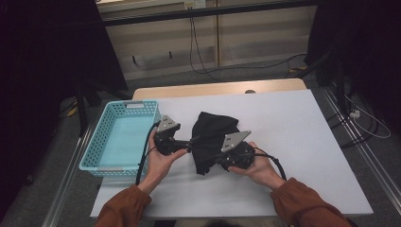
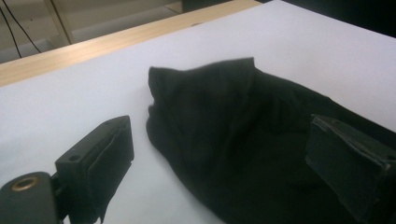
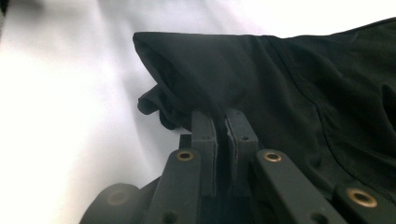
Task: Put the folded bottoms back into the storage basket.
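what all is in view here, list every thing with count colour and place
black cloth: 1, black, bunched on the white table top, right of the basket, between the two grippers
basket: 1, light blue, slotted plastic, at the left edge of the table, nothing visible in it
table: 1, white top with a pale wood strip along the far edge
cables: a few, black, on the floor beyond the table
left gripper: 1, black, jaws wide apart, the cloth lying between them
right gripper: 1, black, jaws shut on a fold of the cloth's edge
hands: 2, one on each gripper, with rust-orange sleeves at the near edge
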